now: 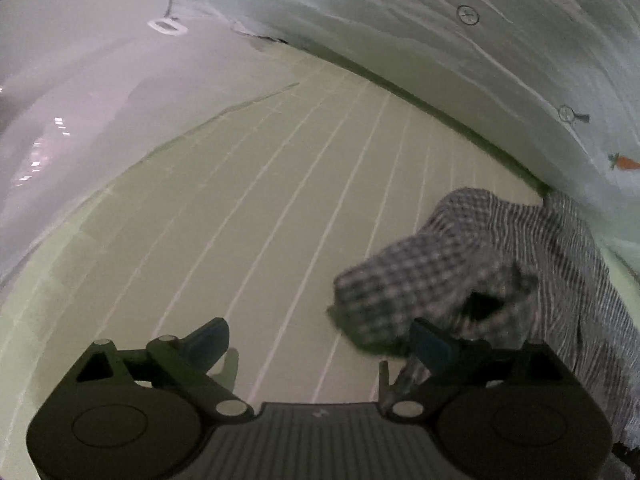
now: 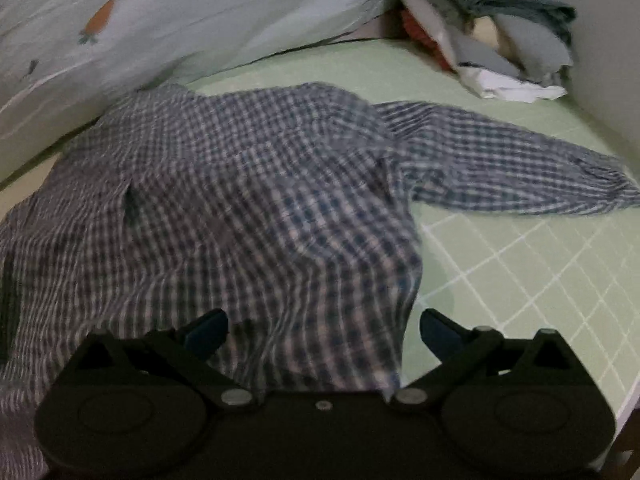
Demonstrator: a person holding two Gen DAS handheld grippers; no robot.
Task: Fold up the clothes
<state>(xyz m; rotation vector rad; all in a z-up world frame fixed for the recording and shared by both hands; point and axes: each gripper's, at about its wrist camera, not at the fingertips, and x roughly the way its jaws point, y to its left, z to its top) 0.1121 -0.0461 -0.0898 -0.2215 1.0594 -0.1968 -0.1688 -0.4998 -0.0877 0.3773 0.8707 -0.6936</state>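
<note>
Right wrist, checked shirt [image 2: 248, 200] under tool [image 2: 324, 330]

One checked shirt [image 2: 248, 200], with one sleeve [image 2: 512, 172] stretched out to the side; one pile [image 2: 492, 40] of clothes, its pieces too jumbled to count; one sheet [image 2: 520, 272]; one quilt [image 2: 180, 20]; two carrot prints [image 2: 98, 20] seen, one in each view.

The checked shirt [image 2: 248, 200] is blurry, and the picture's left edge cuts it off. The right gripper [image 2: 323, 330] hides its bottom hem. The clothes pile [image 2: 492, 36] is too fuzzy to sort out.
</note>
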